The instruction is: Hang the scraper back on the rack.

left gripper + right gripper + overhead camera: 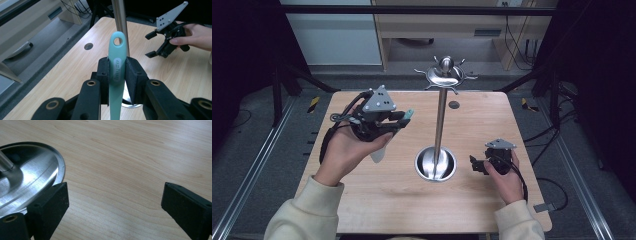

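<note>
My left gripper (pixel 399 120) is raised above the table's left side and shut on the teal handle (pixel 409 115) of a utensil. Its pale blade (pixel 377 153) hangs below the hand. In the left gripper view the pads (pixel 132 75) pinch the teal handle (pixel 117 50), whose hanging hole points toward the steel pole (pixel 121 17). A metal hanging stand (pixel 440 125) with a round base (pixel 435 164) and a ring of hooks on top (pixel 445 75) stands mid-table. My right gripper (pixel 474 165) rests low at the right of the base, open with nothing between its jaws (pixel 115 197).
The wooden table (pixel 377 200) has a small round hole (pixel 454 105) near its far edge. The stand's shiny base (pixel 30 177) lies just left of the right gripper's jaws. A wooden desk and cables stand beyond the table.
</note>
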